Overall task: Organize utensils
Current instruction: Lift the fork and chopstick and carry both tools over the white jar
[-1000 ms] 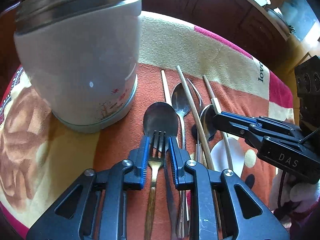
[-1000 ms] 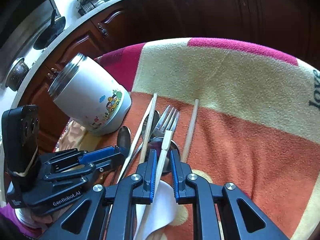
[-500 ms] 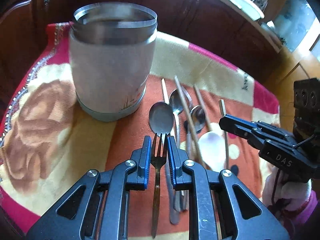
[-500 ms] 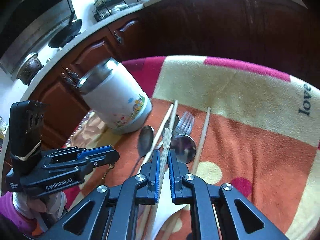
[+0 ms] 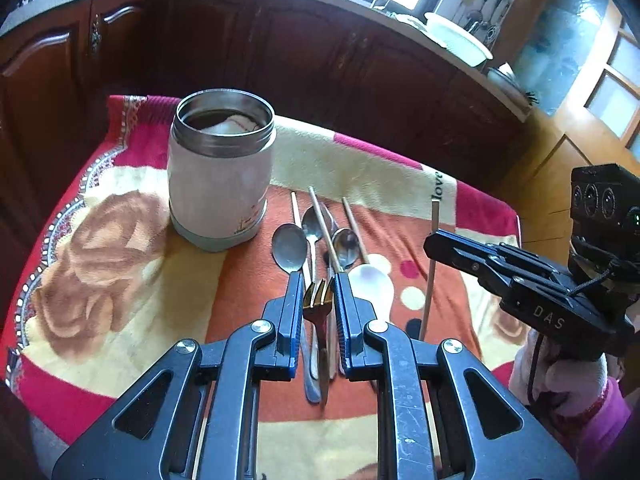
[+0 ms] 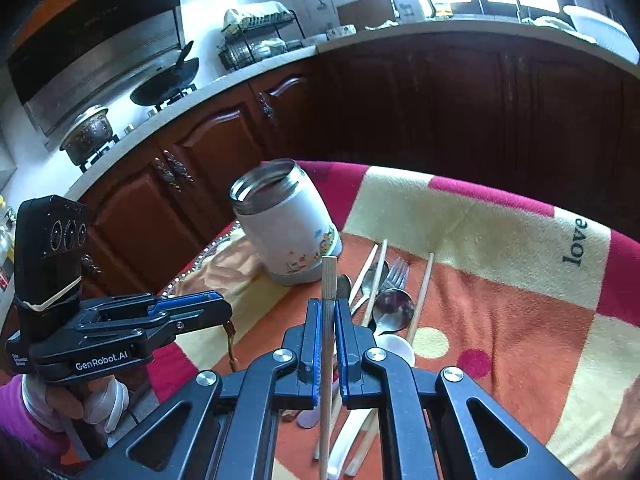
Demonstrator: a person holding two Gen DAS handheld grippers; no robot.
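My left gripper (image 5: pixel 317 282) is shut on a gold fork (image 5: pixel 318 304), lifted above the cloth, tines up. My right gripper (image 6: pixel 328 305) is shut on a wooden chopstick (image 6: pixel 328 276), held upright above the table; it also shows in the left wrist view (image 5: pixel 431 264). An open white steel-rimmed jar (image 5: pixel 222 176) stands at the back left and shows in the right wrist view (image 6: pixel 286 220). Spoons (image 5: pixel 289 246), chopsticks (image 5: pixel 324 228), a silver fork (image 6: pixel 394 274) and a white spoon (image 5: pixel 372 282) lie on the cloth right of the jar.
The table carries a red, orange and cream blanket (image 5: pixel 120 280). Dark wooden cabinets (image 5: pixel 280 40) stand behind it. A stove with pots (image 6: pixel 160 88) is at the far left in the right wrist view.
Both grippers have risen away from the table, the left lifting the gold fork, the right lifting the chopstick upright. The jar now looks smaller and farther.
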